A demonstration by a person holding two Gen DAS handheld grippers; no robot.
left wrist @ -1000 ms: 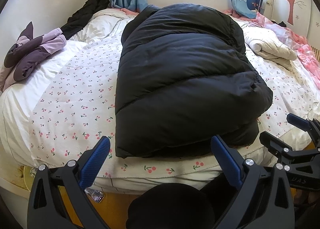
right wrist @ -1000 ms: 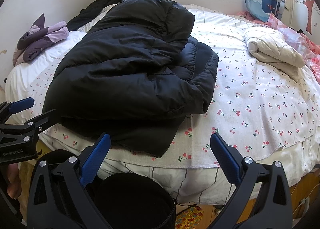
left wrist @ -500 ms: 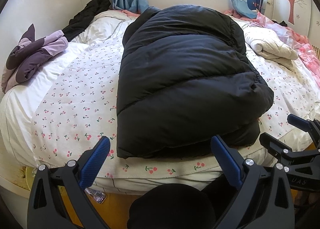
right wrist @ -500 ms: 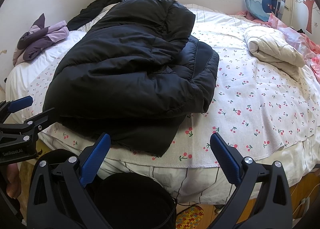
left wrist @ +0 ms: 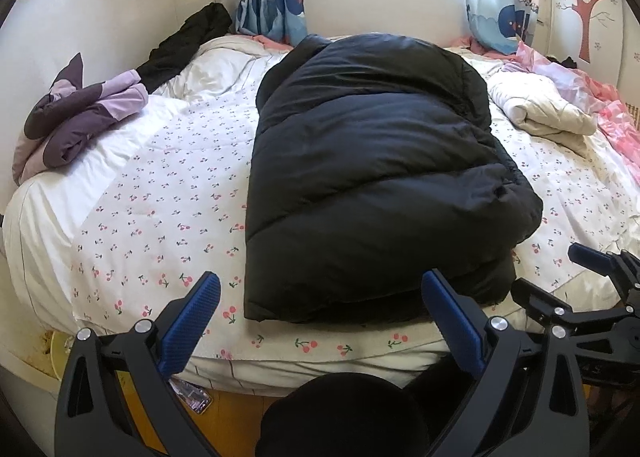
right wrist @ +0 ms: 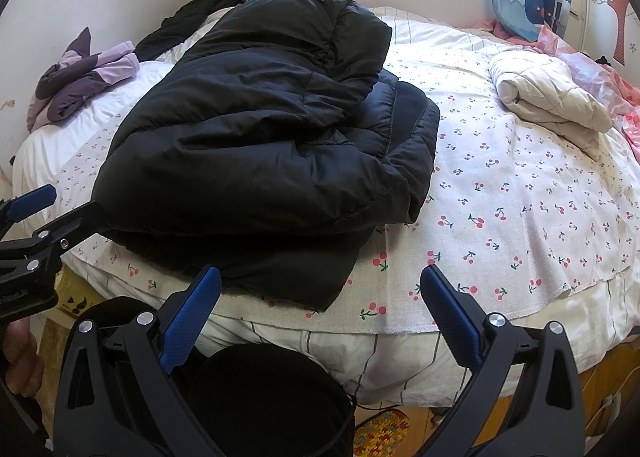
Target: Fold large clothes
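Note:
A large black puffer jacket (left wrist: 372, 185) lies folded in a long bundle on the bed, its near hem at the bed's front edge. It also shows in the right wrist view (right wrist: 260, 145), with a sleeve folded over its right side. My left gripper (left wrist: 320, 297) is open and empty, held just in front of the jacket's near hem. My right gripper (right wrist: 320, 289) is open and empty, in front of the jacket's near right corner. Each gripper shows at the edge of the other's view.
The bed (left wrist: 152, 193) has a white cherry-print sheet. A purple jacket (left wrist: 80, 117) lies at its left edge, a black garment (left wrist: 184, 41) at the back left, a folded cream garment (left wrist: 548, 113) and pink bedding (left wrist: 608, 97) at the right. The wall and window are behind.
The left gripper has tilted up a little, so the bed sits lower in its view. The right gripper and the jacket have hardly moved.

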